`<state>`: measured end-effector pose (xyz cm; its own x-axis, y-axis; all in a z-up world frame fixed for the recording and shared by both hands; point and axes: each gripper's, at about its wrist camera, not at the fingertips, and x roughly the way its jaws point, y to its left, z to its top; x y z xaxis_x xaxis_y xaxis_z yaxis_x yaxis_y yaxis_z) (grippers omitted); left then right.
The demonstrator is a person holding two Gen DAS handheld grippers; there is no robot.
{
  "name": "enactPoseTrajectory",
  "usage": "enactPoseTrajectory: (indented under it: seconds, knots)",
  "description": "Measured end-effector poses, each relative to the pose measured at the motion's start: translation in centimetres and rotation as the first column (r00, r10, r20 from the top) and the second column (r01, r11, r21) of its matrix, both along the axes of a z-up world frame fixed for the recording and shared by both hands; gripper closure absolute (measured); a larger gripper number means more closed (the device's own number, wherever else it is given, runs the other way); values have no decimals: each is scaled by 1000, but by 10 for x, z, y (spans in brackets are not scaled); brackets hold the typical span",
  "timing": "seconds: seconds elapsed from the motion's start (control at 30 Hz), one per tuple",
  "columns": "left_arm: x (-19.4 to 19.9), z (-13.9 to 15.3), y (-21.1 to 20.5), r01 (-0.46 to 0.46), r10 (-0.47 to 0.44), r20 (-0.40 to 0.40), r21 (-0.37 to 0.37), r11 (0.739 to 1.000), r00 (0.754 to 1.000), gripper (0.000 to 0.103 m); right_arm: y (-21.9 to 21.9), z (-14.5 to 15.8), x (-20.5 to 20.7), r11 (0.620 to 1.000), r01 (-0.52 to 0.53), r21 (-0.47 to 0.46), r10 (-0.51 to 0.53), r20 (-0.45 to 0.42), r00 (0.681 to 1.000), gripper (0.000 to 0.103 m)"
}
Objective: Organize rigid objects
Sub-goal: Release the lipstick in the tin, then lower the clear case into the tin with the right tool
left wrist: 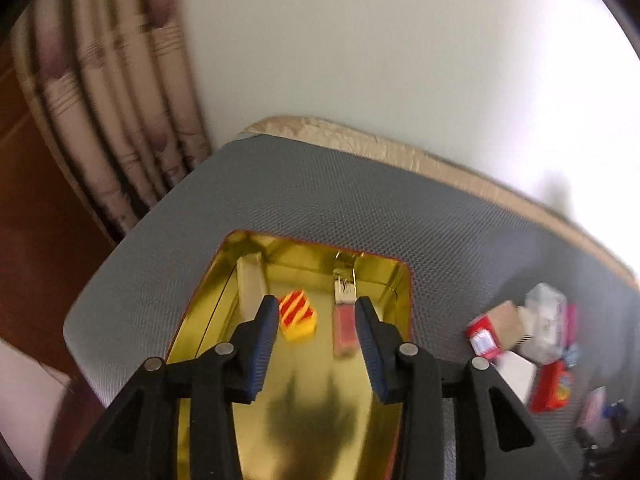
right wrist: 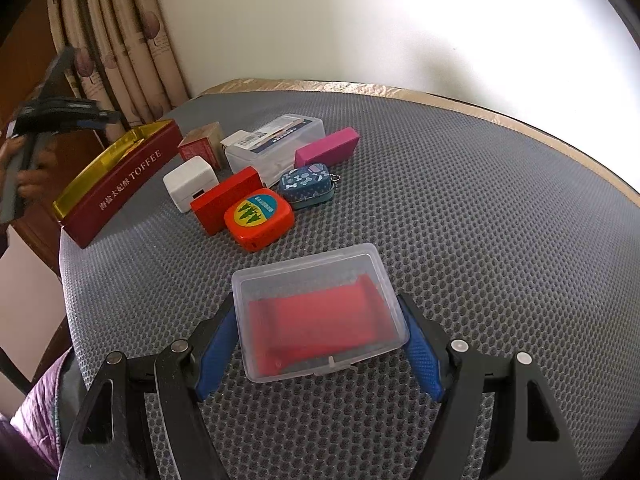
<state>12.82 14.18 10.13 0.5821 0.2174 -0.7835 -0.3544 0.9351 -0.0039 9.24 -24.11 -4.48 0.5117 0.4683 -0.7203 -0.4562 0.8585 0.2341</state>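
Observation:
My left gripper point(left wrist: 316, 301) hangs open over a red toffee tin point(left wrist: 304, 242) with a gold lining. In the tin lie a red-and-yellow striped block point(left wrist: 298, 317), a pink stick with a metal end point(left wrist: 344, 326) and a white piece point(left wrist: 249, 280). The pink stick is close to the right finger, and no pad presses on it. In the right wrist view the tin point(right wrist: 120, 184) stands at the far left, with the left gripper point(right wrist: 102, 117) blurred above it. My right gripper point(right wrist: 316, 301) is shut on a clear plastic box point(right wrist: 320, 280) holding a red item, on the grey mat.
Several small things cluster beside the tin: an orange tape measure point(right wrist: 258, 218), a red box point(right wrist: 224, 196), a white charger point(right wrist: 190, 184), a blue patterned tin point(right wrist: 306, 182), a pink box point(right wrist: 326, 146). Grey mat point(right wrist: 480, 240) spreads to the right. Curtain and wall stand behind.

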Motion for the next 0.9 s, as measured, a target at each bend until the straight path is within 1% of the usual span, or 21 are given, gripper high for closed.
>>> enactPoseTrajectory:
  seconds: [0.03,0.1,0.2,0.27,0.33,0.4,0.47,0.57,0.63,0.7,0.8,0.83,0.9]
  knots:
    - [-19,4,1,-24,24,26,-8,1000,999,63,0,0,0,1000,0,-1,0,-1,1000,30]
    - [-48,7,3,-56,57,49,-24,998,997,60,1,-1,1,1000,-3,-5,3,-5,1000,30]
    - [-92,4,11,-95,99,56,-73,993,994,59,3,-1,2,1000,-7,-21,6,-11,1000,30]
    - [-121,-2,17,-122,126,43,-90,988,991,59,5,-1,2,999,-4,-35,4,-13,1000,30]
    - [-144,-9,22,-144,148,34,-91,985,988,59,5,0,1,999,5,-34,-6,-22,1000,30]
    - [-167,-14,24,-166,168,20,-69,984,986,59,6,1,-1,999,14,-28,-15,-27,1000,30]
    - [-184,-17,28,-183,185,26,-48,982,982,59,10,4,-5,999,25,-22,-25,-35,999,30]
    - [-197,-24,30,-195,196,24,-12,981,980,58,20,14,-11,1000,22,-8,-22,-39,999,30]
    - [-200,-29,32,-193,193,9,-9,981,981,58,32,27,-16,1000,0,2,1,-27,1000,30]
    - [-198,-33,34,-181,181,-3,-21,983,984,58,49,47,-20,999,-42,27,42,-9,999,30]
    - [-195,-37,34,-168,168,2,-24,985,986,58,94,83,-23,989,-136,52,135,29,990,30]
    - [-194,-38,33,-163,164,0,-14,986,987,58,117,97,-23,981,-184,60,181,46,982,30]
    - [-192,-39,33,-159,159,-11,-9,987,987,58,155,117,-25,965,-255,64,252,64,966,30]
